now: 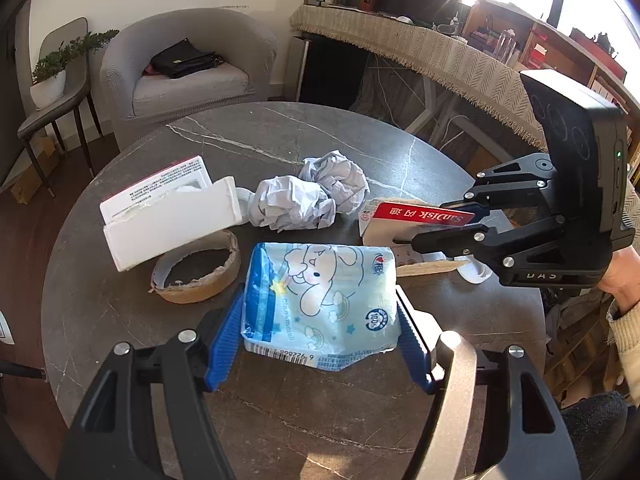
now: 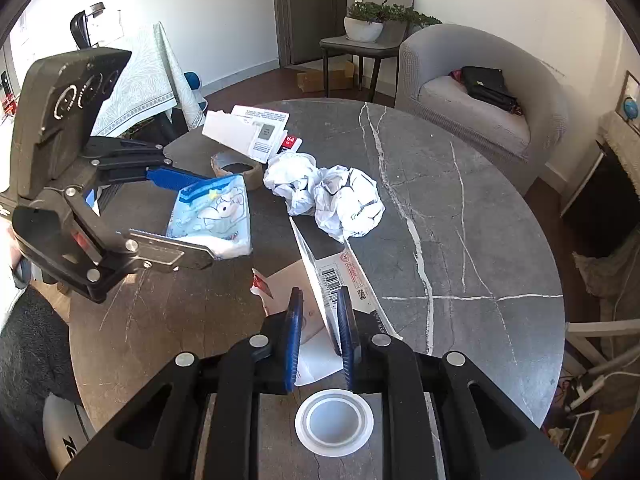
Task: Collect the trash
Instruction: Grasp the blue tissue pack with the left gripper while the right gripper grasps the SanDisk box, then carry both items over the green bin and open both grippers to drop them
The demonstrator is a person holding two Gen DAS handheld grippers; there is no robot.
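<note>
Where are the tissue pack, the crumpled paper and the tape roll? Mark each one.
tissue pack (image 1: 320, 300), left wrist view, on the cartoon print.
crumpled paper (image 2: 332, 196), right wrist view, middle of the wads.
tape roll (image 1: 224, 276), left wrist view, on its cardboard wall.

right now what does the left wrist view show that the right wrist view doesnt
Only the left wrist view shows the red SanDisk face of the card package and the desk.

Only the right wrist view shows its barcode side, the white lid and the door.

Both show the tissue pack, crumpled paper, tape roll and armchair.
</note>
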